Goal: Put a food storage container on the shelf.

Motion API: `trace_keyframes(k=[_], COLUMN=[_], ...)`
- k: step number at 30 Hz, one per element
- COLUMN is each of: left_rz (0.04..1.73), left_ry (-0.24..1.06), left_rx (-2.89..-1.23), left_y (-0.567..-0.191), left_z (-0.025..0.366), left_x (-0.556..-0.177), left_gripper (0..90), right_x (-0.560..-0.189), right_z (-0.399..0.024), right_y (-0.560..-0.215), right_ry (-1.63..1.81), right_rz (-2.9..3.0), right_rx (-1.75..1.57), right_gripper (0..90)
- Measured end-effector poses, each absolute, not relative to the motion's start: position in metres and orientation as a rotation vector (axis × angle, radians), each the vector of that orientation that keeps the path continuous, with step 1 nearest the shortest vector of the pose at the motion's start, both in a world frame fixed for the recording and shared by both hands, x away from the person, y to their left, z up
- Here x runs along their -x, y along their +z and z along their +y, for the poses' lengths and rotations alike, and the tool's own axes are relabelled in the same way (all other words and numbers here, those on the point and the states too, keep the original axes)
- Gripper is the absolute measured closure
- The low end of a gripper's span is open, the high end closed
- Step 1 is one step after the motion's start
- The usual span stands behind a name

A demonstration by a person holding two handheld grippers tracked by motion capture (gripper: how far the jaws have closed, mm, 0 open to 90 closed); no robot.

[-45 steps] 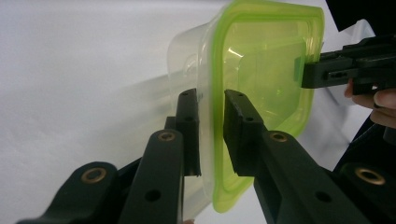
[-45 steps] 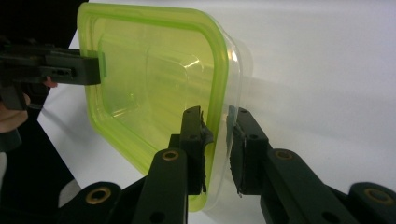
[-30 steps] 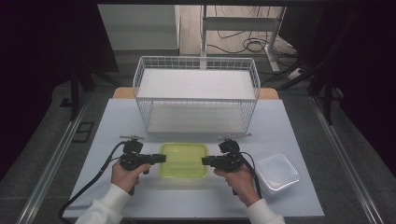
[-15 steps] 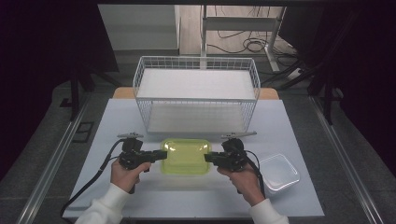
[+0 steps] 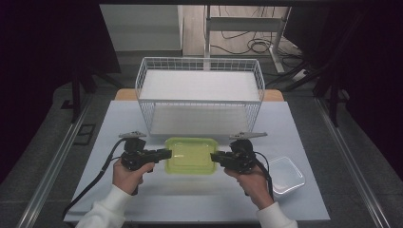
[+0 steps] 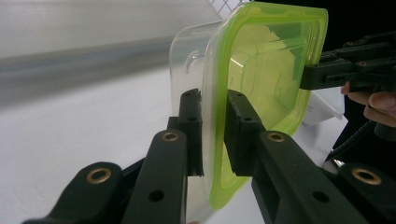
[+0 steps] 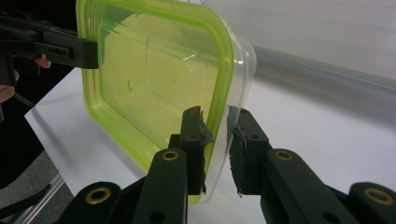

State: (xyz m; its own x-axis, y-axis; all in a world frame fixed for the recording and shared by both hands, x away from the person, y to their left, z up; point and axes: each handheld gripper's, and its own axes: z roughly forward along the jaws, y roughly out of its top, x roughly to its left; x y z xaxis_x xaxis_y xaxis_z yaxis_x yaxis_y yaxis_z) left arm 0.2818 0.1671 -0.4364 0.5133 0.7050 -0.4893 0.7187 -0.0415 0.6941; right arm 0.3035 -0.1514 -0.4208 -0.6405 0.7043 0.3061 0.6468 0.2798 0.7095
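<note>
**Two grippers share one lidded container at the basket's near side**

Pale blue-grey tabletop [image 5: 157, 199] carries a white wire basket with a white liner [image 5: 199, 90] at its far middle, and everything else sits on the near side of that basket.

Left of the basket's centre line, the left gripper [image 5: 164, 153] reaches inward. Its jaws stand narrowly apart and pinch the left rim of the clear rectangular plastic container with a lime-green lid [image 5: 190, 155]; in the left gripper view the pads [image 6: 192, 126] press lid edge and tub wall together.

Just in front of the basket, the container seems raised a little off the table, lid up and roughly level. Its long axis runs left to right, parallel to the basket's front wall. Gripping both short ends likely keeps it flat, square to the basket, ready to go over the wall.

Right of centre, the right gripper [image 5: 215, 157] mirrors the hold, jaws nearly closed on the right rim [image 7: 219, 116]. Further right, well clear of the basket's corner, a clear empty plastic tub [image 5: 285, 175] rests on the table.
</note>
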Motion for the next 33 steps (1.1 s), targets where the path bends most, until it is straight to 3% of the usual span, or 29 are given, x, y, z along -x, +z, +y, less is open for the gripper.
trace_keyframes(k=[23,33], left_rz=[1.149,1.090], left_ry=[0.012,0.044], left_rx=[-1.754,-1.744], left_y=[-0.414,-0.382], left_z=[0.162,0.158], left_x=[-0.288,-0.293], left_gripper=[79.0,79.1], right_x=[-0.303,-0.301], right_z=[-0.158,-0.163], right_y=[-0.400,-0.370], right_ry=[1.333,1.348], right_rz=[2.412,2.357], right_rx=[-1.247,-1.198], right_gripper=[75.8,75.7])
